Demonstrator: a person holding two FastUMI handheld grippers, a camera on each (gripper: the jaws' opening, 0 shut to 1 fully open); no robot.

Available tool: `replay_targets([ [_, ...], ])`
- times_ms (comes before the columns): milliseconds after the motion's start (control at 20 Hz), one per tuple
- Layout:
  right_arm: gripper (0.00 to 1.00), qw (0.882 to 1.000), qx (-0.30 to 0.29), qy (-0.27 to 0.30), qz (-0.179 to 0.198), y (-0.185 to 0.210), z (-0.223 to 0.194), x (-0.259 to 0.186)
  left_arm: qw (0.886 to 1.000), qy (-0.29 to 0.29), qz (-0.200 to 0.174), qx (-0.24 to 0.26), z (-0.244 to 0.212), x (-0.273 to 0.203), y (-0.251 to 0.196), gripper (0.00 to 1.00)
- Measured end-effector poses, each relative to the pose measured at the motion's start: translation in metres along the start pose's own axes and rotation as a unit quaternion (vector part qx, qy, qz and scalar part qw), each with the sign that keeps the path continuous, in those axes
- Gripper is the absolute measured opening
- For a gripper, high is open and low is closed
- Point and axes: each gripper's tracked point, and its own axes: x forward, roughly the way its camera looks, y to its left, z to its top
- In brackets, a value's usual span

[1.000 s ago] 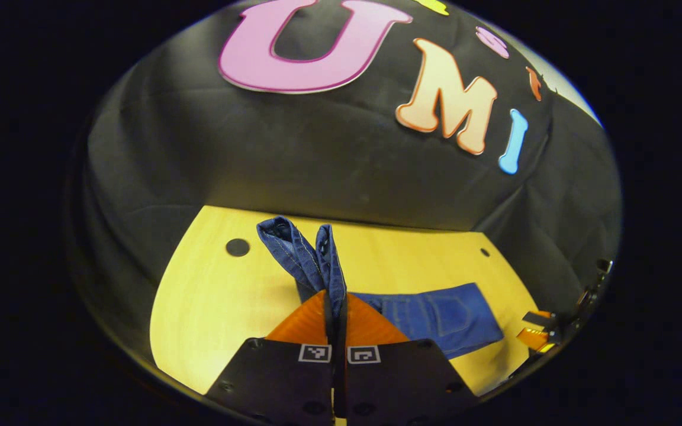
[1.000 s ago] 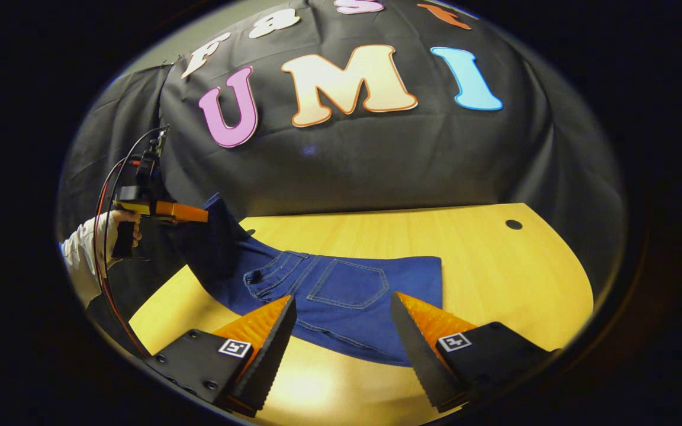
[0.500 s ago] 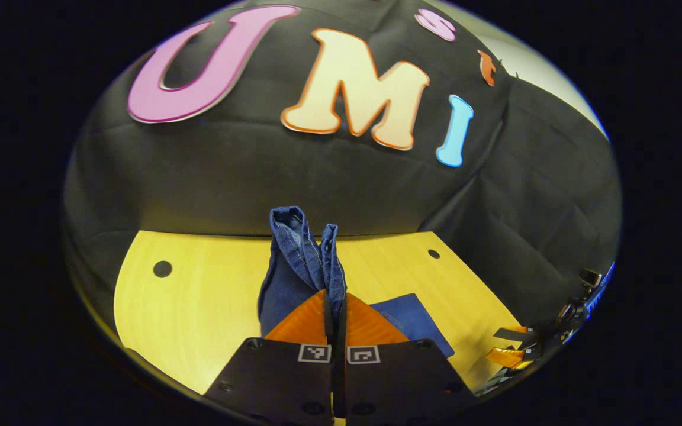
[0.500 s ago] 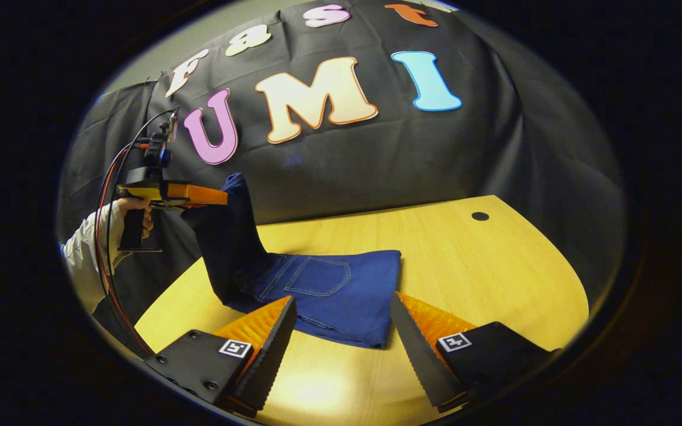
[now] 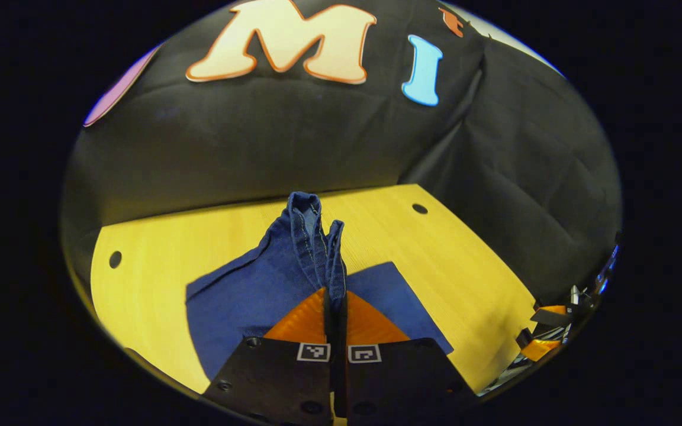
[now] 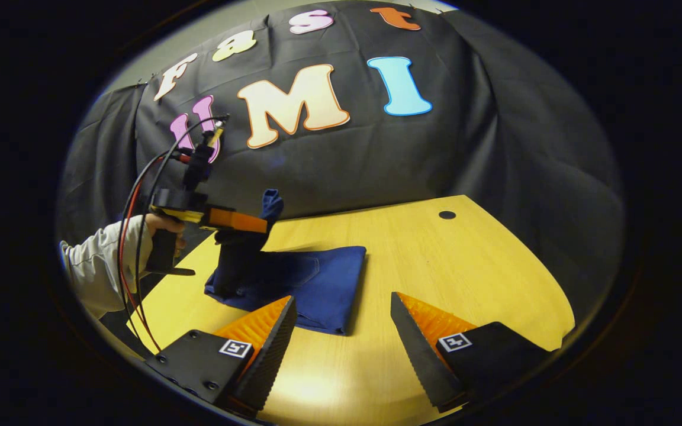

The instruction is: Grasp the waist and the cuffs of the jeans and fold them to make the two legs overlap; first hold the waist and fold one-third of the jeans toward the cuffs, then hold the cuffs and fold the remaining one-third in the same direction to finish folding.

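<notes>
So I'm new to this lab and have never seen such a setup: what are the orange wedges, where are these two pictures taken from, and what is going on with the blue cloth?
The orange wedges are the fingers of two hand-held grippers; a person holds one in each hand, and there is no robot arm. Each picture comes from a camera riding on one gripper, looking along its fingers. In the left gripper view, the left gripper is closed, pinching an end of the jeans and holding it up above the wooden table. In the right gripper view, the right gripper is open and holds nothing. Farther off, that view also shows the left gripper from the side, the person's hand on its handle and its cables. The rest of the jeans lies folded on the table.
</notes>
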Motion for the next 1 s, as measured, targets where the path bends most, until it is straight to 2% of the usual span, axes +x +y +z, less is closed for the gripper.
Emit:
replay_targets([
  [150,0.98,1.0,0.0,-0.002,-0.002,-0.009,0.002,-0.011,0.999,0.032,0.031,0.008,-0.03,0.02,-0.002,0.0],
  [250,0.98,1.0,-0.007,-0.008,0.006,-0.012,0.006,-0.016,1.0,0.031,0.0,-0.004,-0.041,0.028,-0.029,0.01],
  [300,0.98,1.0,-0.015,-0.011,0.014,-0.012,0.01,-0.017,0.999,0.027,-0.017,-0.022,-0.042,0.025,-0.048,0.33],
  [400,0.98,0.998,-0.045,-0.021,0.033,-0.011,0.017,-0.021,1.0,-0.006,0.002,-0.029,-0.034,0.014,-0.06,0.96],
  [550,0.98,0.991,-0.103,-0.058,0.064,-0.002,0.042,-0.031,0.994,-0.093,0.05,-0.02,-0.01,-0.03,-0.063,0.96],
  [650,0.98,0.984,-0.129,-0.094,0.077,0.009,0.065,-0.04,0.984,-0.155,0.087,-0.01,0.004,-0.079,-0.062,0.96],
  [750,0.98,0.978,-0.13,-0.132,0.097,0.034,0.09,-0.05,0.973,-0.202,0.115,0.0,0.014,-0.124,-0.064,0.96],
  [800,0.94,0.975,-0.125,-0.149,0.107,0.047,0.103,-0.057,0.969,-0.214,0.123,0.003,0.014,-0.142,-0.065,0.95],
  [850,0.98,0.973,-0.12,-0.164,0.112,0.058,0.113,-0.061,0.967,-0.22,0.131,0.003,0.012,-0.152,-0.064,0.95],
  [900,0.98,0.971,-0.112,-0.177,0.118,0.07,0.123,-0.066,0.964,-0.224,0.141,0.002,0.01,-0.165,-0.063,0.95],
  [950,0.94,0.969,-0.105,-0.186,0.126,0.084,0.13,-0.072,0.961,-0.234,0.147,0.001,0.007,-0.186,-0.061,0.95],
  [1000,0.98,0.967,-0.099,-0.194,0.13,0.096,0.137,-0.078,0.958,-0.245,0.152,0.001,0.004,-0.204,-0.06,0.95],
])
